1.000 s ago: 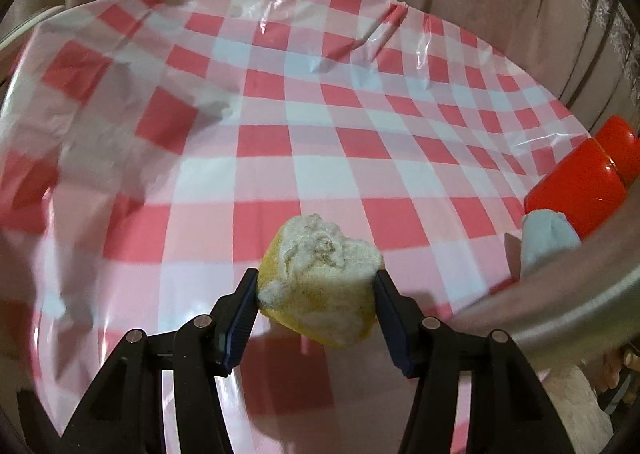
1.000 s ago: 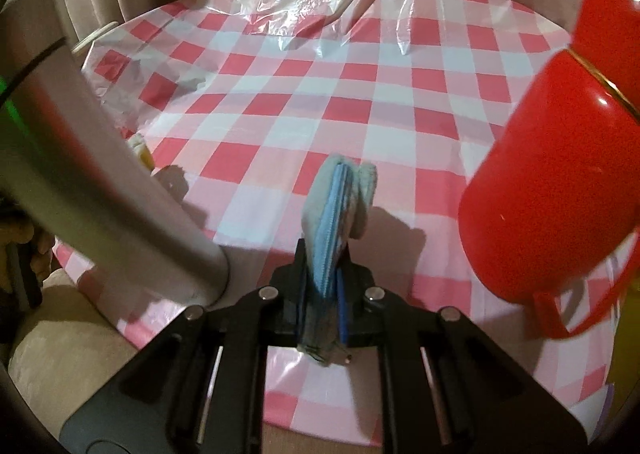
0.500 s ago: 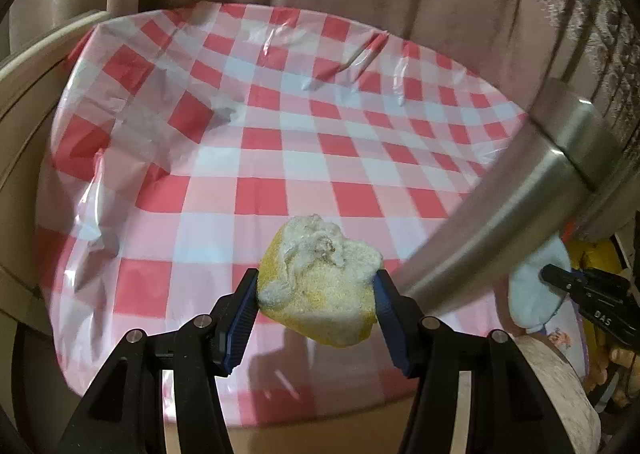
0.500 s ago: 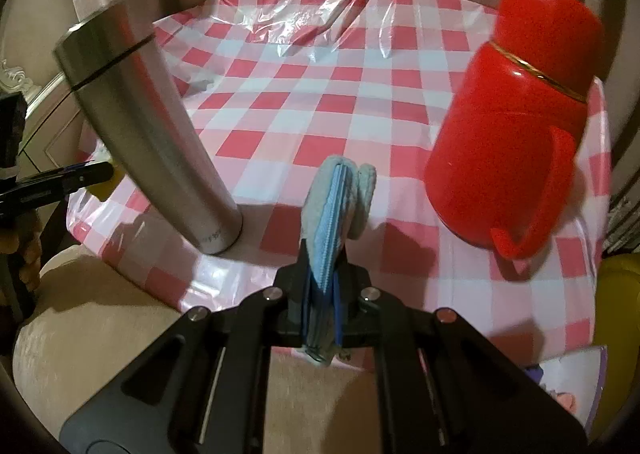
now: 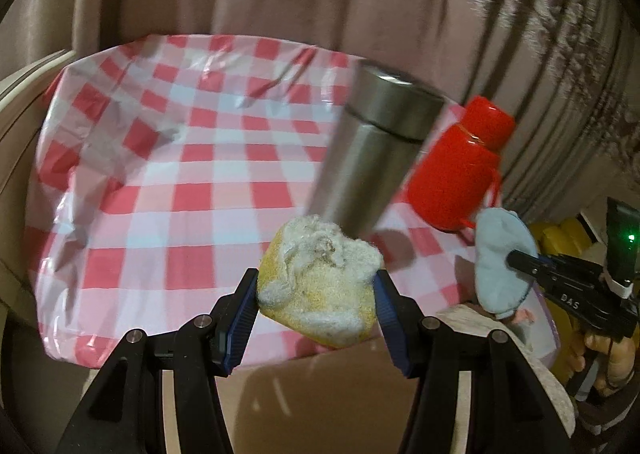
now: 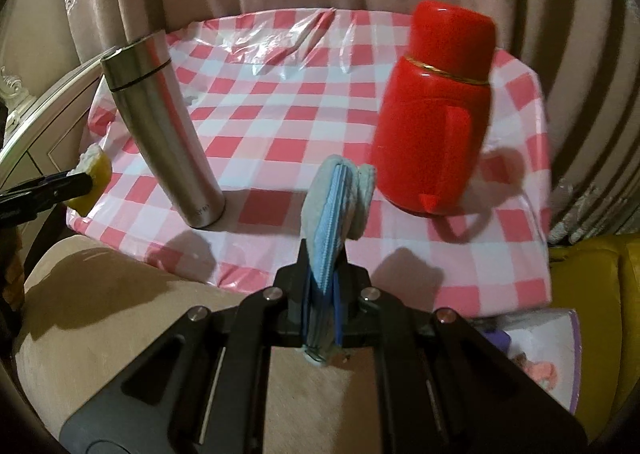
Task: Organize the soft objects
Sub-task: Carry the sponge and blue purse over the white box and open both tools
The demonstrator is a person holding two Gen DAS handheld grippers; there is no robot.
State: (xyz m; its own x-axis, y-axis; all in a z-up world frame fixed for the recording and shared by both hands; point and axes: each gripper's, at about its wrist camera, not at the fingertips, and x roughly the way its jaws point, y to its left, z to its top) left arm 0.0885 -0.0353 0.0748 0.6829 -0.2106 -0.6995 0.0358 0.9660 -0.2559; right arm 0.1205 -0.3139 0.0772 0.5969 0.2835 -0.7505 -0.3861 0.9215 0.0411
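Both my claws have pulled back off the surface [image 6: 280, 122] since a second ago; its near edge now shows in both views. My left claw [image 5: 316, 296] is clamped on the yellow sponge [image 5: 320, 294], held in the air at the near edge, in front of the steel flask [image 5: 372, 158]. My right claw [image 6: 322, 294] is pinched tight on the folded blue cloth [image 6: 336, 198], standing up from the jaws, over the near edge. Red jug [image 6: 440, 114] stands right, flask left, well apart. Beige cushion [image 6: 120, 314] lies below.
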